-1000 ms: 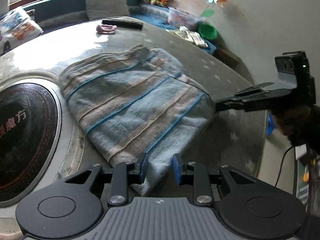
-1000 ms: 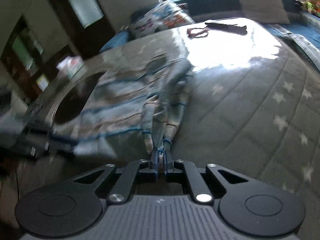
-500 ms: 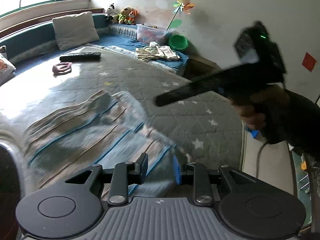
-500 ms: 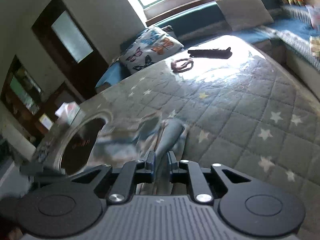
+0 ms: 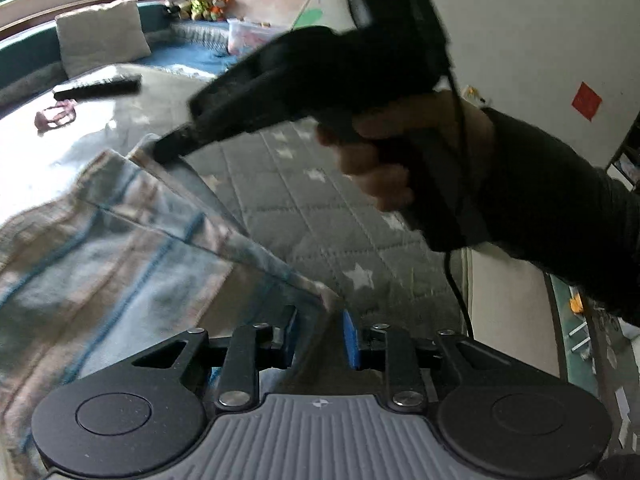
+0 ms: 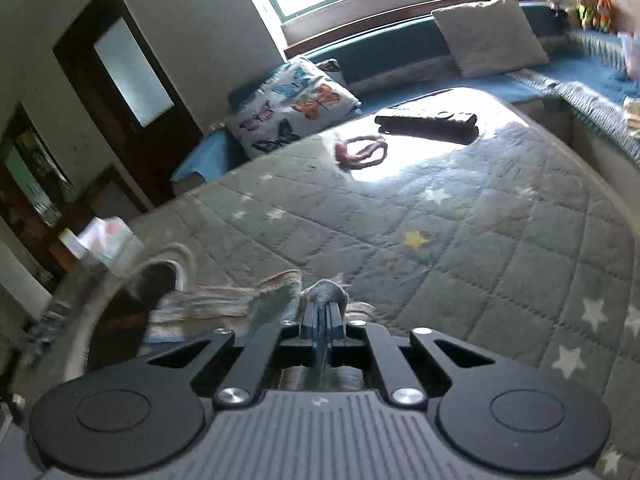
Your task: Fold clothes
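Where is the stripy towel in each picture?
Left wrist: the stripy towel fills the lower left, one corner lifted by the right tongs.
Right wrist: only a bunched bit shows at bottom centre, pinched in those tongs.
Shared landmark: the pink band beside the long black thing.

a grey quilted bed with stars carries the striped cloth, a dark remote — and perhaps a pink band.
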Available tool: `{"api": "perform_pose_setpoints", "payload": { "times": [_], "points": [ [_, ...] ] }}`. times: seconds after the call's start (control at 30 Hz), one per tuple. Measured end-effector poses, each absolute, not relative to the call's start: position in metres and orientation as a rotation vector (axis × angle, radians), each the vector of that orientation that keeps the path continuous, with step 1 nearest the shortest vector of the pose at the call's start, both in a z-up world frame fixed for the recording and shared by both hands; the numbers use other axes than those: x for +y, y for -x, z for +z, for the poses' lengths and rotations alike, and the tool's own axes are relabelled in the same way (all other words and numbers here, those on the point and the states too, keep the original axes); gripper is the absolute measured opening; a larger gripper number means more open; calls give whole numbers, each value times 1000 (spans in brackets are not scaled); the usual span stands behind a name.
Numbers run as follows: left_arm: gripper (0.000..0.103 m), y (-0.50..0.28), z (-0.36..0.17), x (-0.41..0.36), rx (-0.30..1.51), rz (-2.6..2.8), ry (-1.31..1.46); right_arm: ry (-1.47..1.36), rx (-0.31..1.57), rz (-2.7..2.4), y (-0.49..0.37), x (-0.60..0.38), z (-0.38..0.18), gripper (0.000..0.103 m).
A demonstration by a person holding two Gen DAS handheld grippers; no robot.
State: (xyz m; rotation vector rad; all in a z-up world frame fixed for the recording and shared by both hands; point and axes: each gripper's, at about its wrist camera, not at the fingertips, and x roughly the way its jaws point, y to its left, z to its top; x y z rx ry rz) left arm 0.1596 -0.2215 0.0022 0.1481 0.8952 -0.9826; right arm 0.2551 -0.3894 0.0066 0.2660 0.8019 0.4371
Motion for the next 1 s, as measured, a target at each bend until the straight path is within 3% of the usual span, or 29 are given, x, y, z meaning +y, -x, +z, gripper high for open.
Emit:
{"api": "perform_pose_setpoints", "payload": {
  "times": [0.3, 0.5, 0.8, 1.0],
  "points": [
    [26, -163, 25, -206, 802, -941, -106, -298, 762, 434, -247, -413, 17, 8],
    [26, -183, 12, -207, 846, -846, -64, -276, 768, 519, -248, -401, 25, 8],
    [27, -178, 2, -224, 842, -877, -137, -199, 839, 470, -273, -378, -9, 7],
    [27, -170, 10, -220, 811, -904, -127, -224, 776, 467, -265, -386, 10, 9]
  ]
}}
